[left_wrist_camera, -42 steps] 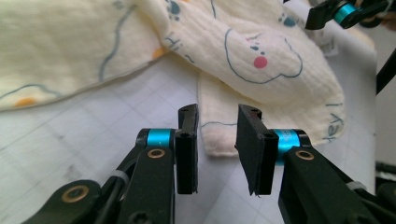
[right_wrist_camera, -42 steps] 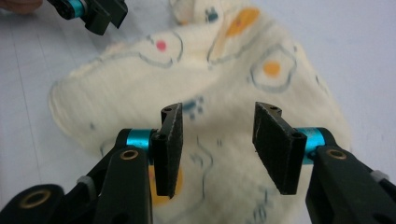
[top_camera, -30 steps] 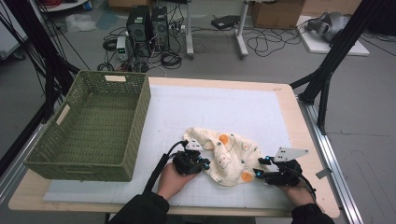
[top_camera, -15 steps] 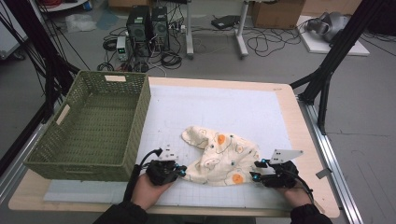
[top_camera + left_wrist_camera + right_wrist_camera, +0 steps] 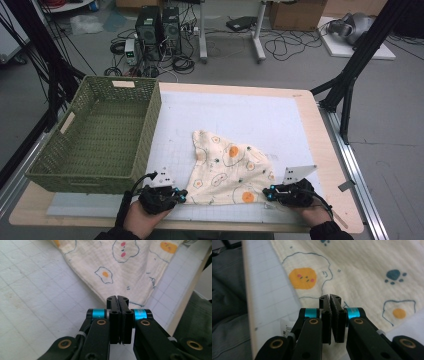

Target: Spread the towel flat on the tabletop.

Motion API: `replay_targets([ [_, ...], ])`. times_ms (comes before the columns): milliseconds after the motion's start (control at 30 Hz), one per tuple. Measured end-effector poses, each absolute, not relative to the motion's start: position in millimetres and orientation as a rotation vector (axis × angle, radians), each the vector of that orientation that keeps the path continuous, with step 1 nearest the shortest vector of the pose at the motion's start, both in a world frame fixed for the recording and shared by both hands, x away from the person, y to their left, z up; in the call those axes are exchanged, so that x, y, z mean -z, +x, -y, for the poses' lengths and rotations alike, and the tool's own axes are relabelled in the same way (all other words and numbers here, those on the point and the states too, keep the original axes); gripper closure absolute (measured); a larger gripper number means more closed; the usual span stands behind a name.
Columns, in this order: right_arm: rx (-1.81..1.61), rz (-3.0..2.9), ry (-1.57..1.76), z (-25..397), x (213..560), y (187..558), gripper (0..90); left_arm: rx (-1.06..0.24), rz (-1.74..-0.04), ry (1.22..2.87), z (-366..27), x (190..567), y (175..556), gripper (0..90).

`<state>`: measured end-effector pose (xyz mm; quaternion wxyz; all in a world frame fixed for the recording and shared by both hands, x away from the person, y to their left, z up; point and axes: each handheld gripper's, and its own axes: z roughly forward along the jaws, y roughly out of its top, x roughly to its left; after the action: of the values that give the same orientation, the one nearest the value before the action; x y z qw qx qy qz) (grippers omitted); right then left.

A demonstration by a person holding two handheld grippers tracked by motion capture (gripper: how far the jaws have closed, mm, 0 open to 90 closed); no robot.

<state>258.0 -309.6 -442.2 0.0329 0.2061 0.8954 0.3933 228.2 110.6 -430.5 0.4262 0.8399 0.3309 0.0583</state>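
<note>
Table mat (image 5: pixel 240 115) | cloth (image 5: pixel 230 167) spread wider | left gripper (image 5: pixel 181 196), right gripper (image 5: pixel 268 194) fingers clamped on corners

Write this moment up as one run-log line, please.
left gripper: shut on cloth corner | right gripper: shut on cloth edge | egg-print cloth: on mat | green basket: left

Cloth (image 5: pixel 230 170): cream, printed with fried eggs (blue outline, orange yolk), orange blobs with tiny pink-cheeked faces, dark blue paw prints. Basket (image 5: pixel 95 135): olive green weave, pale tag on rim. Mat (image 5: pixel 240 115): white with faint grey grid. Table (image 5: pixel 320 130) edge: light wood. Left gripper (image 5: pixel 117 299) and right gripper (image 5: pixel 329 298): black, cyan bands, brass-coloured rivets. Right gripper's plate (image 5: pixel 299 173): light grey.
</note>
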Motion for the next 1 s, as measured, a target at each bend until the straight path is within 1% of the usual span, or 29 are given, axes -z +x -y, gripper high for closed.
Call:
replay_targets([
  [33, -1.222, -2.746, 0.630, 310.2, 441.1, 257.0, 82.2, -0.148, -0.826, 2.087, -111.3, 429.9, 229.7, 84.2],
  [100, -1.234, -2.717, 0.655, 312.2, 438.4, 258.6, 70.5, -0.139, -0.825, 2.066, -111.2, 429.6, 234.6, 75.2],
  [133, -1.249, -2.716, 0.661, 312.5, 437.5, 260.3, 66.0, -0.137, -0.820, 2.060, -110.3, 430.0, 237.2, 72.6],
  [167, -1.265, -2.717, 0.661, 311.7, 437.4, 261.6, 63.7, -0.130, -0.814, 2.056, -108.9, 430.6, 239.8, 71.0],
  [267, -1.239, -2.725, 0.627, 305.2, 439.7, 263.5, 59.6, -0.131, -0.798, 2.054, -102.1, 432.2, 248.5, 67.6],
  [400, -1.218, -2.730, 0.613, 301.4, 444.1, 267.8, 58.1, -0.130, -0.778, 2.043, -92.4, 434.2, 260.8, 67.6],
  [533, -1.215, -2.704, 0.633, 305.4, 444.3, 270.4, 56.9, -0.164, -0.775, 2.099, -84.0, 439.7, 272.7, 64.3],
  [600, -1.201, -2.695, 0.636, 306.7, 445.6, 270.2, 57.3, -0.201, -0.780, 2.145, -82.2, 444.1, 275.4, 63.1],
  [633, -1.198, -2.685, 0.637, 306.5, 446.2, 269.2, 57.9, -0.223, -0.769, 2.138, -82.5, 445.5, 274.8, 64.9],
  [667, -1.196, -2.680, 0.629, 305.9, 446.7, 268.3, 59.7, -0.242, -0.774, 2.141, -82.9, 445.6, 274.5, 68.5],
  [700, -1.195, -2.672, 0.628, 305.2, 446.8, 268.0, 63.2, -0.269, -0.771, 2.154, -83.0, 445.2, 274.2, 74.0],
  [733, -1.196, -2.675, 0.630, 304.9, 446.6, 268.4, 69.3, -0.287, -0.768, 2.158, -83.4, 445.3, 274.0, 81.4],
  [767, -1.202, -2.678, 0.637, 303.9, 446.6, 268.8, 74.8, -0.274, -0.775, 2.155, -84.7, 445.2, 275.0, 86.6],
  [867, -1.198, -2.700, 0.619, 299.9, 445.5, 270.4, 86.8, -0.283, -0.791, 2.160, -86.1, 444.0, 273.2, 88.7],
  [1000, -1.196, -2.704, 0.605, 296.3, 444.3, 269.9, 88.1, -0.287, -0.840, 2.171, -97.1, 440.8, 265.4, 88.9],
])
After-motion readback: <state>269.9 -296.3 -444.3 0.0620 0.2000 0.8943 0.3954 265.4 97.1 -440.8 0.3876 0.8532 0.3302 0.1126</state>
